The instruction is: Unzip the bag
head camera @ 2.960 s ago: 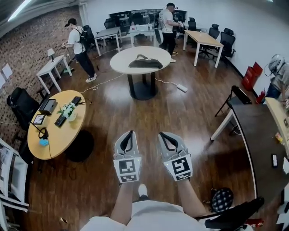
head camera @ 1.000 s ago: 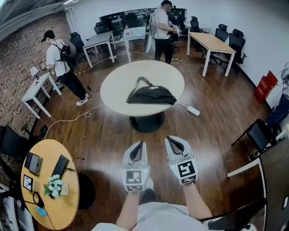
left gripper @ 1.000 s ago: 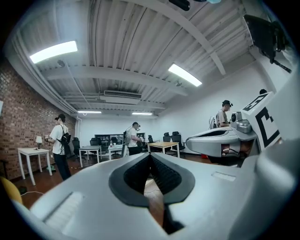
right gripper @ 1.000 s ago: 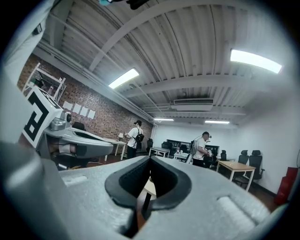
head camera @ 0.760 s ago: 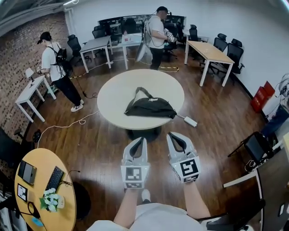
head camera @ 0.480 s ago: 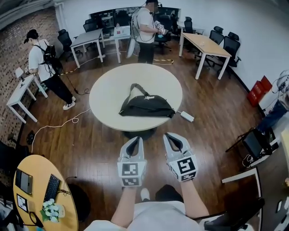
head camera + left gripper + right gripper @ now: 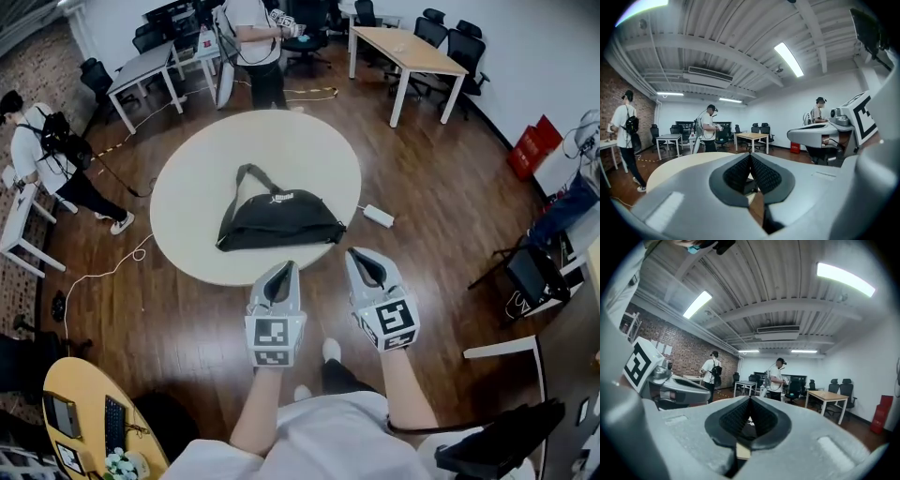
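two grippers are seen side by side in the head view, the left gripper (image 7: pixel 280 270) and the right gripper (image 7: pixel 362 255), both pointed toward the round table (image 7: pixel 183 183) and reaching about to its near rim. in each gripper view the jaws are found pressed together, the ribbed pads (image 7: pixel 761 173) meeting in a thin line, and nothing is caught between them. the black bag (image 7: pixel 278 222) is laid near the middle of the table, slightly toward the near side, its long axis running left to right, with the strap (image 7: pixel 246 176) looped out at the far left. it is well apart from both grippers and not yet touched, so the unzipping is judged not to have begun. the bag is judged to be soft fabric, slumped and fairly light, likely to slide or bunch on the smooth tabletop if the zip is tugged without a counter-hold. the zip pull is too small to be made out here; it is expected somewhere along the top seam. one end of the bag is best pinched in one gripper, by the fabric beside the zip's end or at the strap's root, while the pull tab is taken in the other and drawn along the seam. the jaws must be opened before either hold can be taken, and a thin tab may be lost from the pads if it is gripped too shallowly.
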A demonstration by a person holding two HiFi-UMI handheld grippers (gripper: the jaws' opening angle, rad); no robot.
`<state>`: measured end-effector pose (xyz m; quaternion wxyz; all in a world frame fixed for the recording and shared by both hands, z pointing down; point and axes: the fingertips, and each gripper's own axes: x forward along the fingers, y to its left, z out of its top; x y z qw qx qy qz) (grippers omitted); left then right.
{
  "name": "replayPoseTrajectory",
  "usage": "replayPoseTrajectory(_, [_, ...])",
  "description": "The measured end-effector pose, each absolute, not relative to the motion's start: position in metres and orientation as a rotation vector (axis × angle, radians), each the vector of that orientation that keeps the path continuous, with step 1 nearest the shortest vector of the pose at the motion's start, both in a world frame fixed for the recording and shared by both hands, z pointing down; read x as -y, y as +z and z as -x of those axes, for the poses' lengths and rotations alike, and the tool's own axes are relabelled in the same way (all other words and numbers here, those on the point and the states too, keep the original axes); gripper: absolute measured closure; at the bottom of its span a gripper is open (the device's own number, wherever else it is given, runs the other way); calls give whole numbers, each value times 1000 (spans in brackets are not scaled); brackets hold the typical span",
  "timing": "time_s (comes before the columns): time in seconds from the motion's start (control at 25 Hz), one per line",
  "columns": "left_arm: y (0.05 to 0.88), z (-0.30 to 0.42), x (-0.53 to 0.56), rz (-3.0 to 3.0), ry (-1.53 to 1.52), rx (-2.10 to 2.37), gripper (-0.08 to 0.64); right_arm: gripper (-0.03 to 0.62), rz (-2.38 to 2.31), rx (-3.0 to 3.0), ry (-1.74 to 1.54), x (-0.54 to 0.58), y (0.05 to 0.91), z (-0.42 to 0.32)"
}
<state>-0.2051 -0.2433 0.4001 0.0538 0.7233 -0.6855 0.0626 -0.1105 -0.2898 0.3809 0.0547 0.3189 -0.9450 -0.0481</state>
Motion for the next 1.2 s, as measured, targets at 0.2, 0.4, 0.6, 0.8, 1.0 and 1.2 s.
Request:
replayPoseTrajectory(0.2, [408,194,318,-2202,276,2075,543,601,-1133,2767,-34,397,400,62])
replayPoseTrajectory(0.4, [451,194,361,-2145,343,2025,543,601,-1050,2729,92,445,449,60])
replayPoseTrajectory(0.6, [515,193,377,-2048,381,1949,543,601,-960,2658,227,468,522,73])
replayPoseTrajectory(0.8, [567,195,390,-2013,396,1865,543,601,-878,2593,299,470,581,95])
replayPoseTrajectory(1.0, [614,188,400,-2001,391,1762,543,601,-789,2587,331,473,626,117])
replayPoseTrajectory(1.2, [658,188,402,-1987,398,1689,543,601,-769,2553,380,477,664,132])
